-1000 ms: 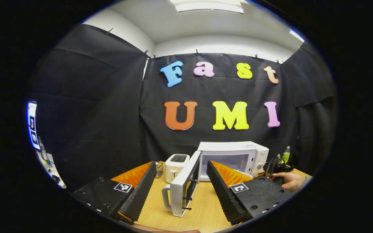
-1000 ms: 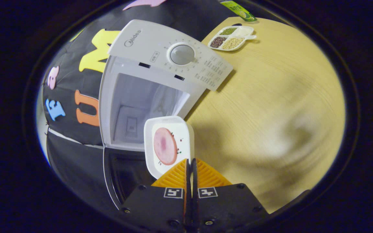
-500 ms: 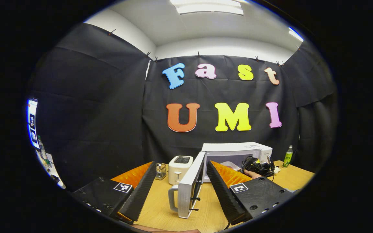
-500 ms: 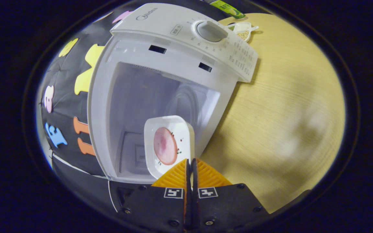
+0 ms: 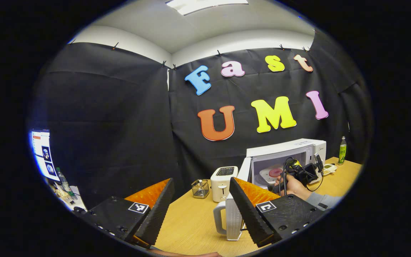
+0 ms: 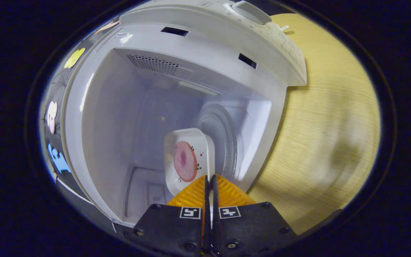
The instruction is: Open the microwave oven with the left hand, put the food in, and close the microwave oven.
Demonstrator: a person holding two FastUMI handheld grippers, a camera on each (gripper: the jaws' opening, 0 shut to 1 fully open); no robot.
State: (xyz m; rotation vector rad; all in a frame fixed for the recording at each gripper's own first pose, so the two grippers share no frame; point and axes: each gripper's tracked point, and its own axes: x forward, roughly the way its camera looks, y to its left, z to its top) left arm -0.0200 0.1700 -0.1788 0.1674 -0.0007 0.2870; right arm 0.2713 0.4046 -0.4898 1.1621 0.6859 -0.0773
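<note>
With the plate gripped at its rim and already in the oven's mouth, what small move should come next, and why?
Probably a short push deeper, then setting the plate on the turntable. The right gripper is shut on the plate's near rim, with the plate inside the open microwave but seemingly short of the turntable's middle. The left gripper hangs open beside the microwave door, ready for closing afterwards.

The microwave oven is white, its cavity pale grey-white, with a grey dial. The plate is white with small dark specks and carries a round pink slice. Both grippers have ridged orange fingers on black bodies with black-and-white square markers. The table is light yellow wood grain. The toaster is cream, the bottle green.
</note>
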